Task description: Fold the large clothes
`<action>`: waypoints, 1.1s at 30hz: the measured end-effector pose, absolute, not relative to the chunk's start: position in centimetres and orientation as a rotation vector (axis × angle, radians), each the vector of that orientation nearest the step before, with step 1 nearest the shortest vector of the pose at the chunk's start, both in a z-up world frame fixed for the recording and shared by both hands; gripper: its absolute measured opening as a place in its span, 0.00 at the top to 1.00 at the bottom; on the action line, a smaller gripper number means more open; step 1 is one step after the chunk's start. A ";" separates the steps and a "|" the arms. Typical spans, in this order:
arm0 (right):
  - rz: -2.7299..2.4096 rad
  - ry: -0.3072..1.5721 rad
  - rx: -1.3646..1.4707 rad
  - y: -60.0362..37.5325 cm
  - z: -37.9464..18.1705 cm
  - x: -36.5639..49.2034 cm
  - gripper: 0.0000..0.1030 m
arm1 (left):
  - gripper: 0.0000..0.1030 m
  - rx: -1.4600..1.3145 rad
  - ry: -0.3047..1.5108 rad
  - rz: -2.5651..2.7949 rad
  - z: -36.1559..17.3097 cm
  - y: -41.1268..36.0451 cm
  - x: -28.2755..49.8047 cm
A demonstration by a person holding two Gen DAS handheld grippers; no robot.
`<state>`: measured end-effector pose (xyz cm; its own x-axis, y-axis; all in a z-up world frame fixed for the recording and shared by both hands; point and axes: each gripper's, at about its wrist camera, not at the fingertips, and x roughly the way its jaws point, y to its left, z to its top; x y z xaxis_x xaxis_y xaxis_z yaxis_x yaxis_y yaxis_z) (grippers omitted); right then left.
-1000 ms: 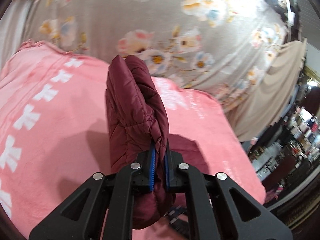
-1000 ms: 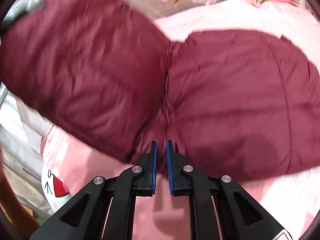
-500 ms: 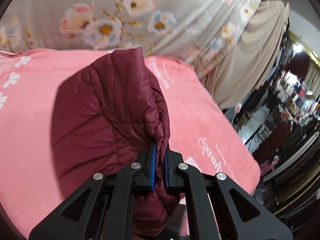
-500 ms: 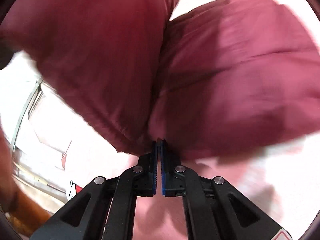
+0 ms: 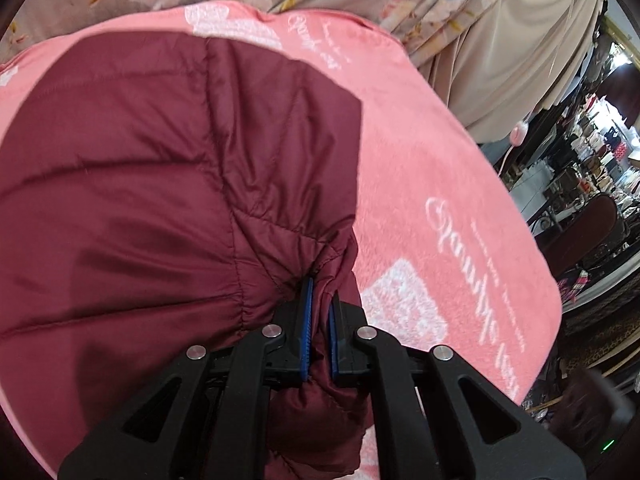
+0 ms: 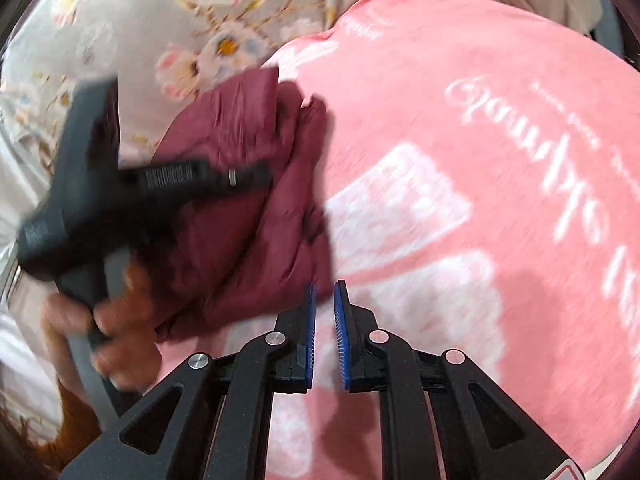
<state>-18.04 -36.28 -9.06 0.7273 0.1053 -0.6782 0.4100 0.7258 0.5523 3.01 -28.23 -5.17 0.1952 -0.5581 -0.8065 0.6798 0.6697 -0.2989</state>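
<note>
left fingers (image 5: 305, 312) clamped on maroon jacket (image 5: 160, 184) | right fingers (image 6: 342, 320) slightly apart, empty, over pink blanket (image 6: 480, 160)

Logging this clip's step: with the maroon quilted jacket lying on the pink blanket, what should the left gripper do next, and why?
Probably open the left gripper and let go. It is shut on an edge of the maroon quilted jacket, which lies bundled on the pink blanket, while the right gripper is off the cloth with nothing between its fingers.
</note>
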 end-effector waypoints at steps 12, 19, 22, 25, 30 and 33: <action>-0.153 0.716 0.781 -43.6 -3.7 -5.2 0.55 | 0.81 0.199 0.991 -0.881 -5.5 -28.2 1.1; -0.085 0.802 0.896 -44.3 -5.3 1.3 0.47 | 0.47 0.008 0.916 -0.924 1.0 -22.2 1.7; -0.053 0.847 0.936 -44.0 -6.0 3.2 0.69 | 0.45 -0.076 0.870 -0.850 3.8 -18.9 4.6; -0.041 0.833 0.906 -43.4 -4.6 3.8 0.90 | 0.45 -0.092 0.818 -0.741 5.7 -17.1 7.5; -0.007 0.745 0.771 -42.8 1.5 2.8 0.94 | 0.45 -0.104 0.799 -0.632 8.0 -16.0 11.9; -0.005 0.780 0.643 -42.1 3.3 2.7 0.94 | 0.45 -0.067 0.808 -0.613 8.3 -17.2 13.4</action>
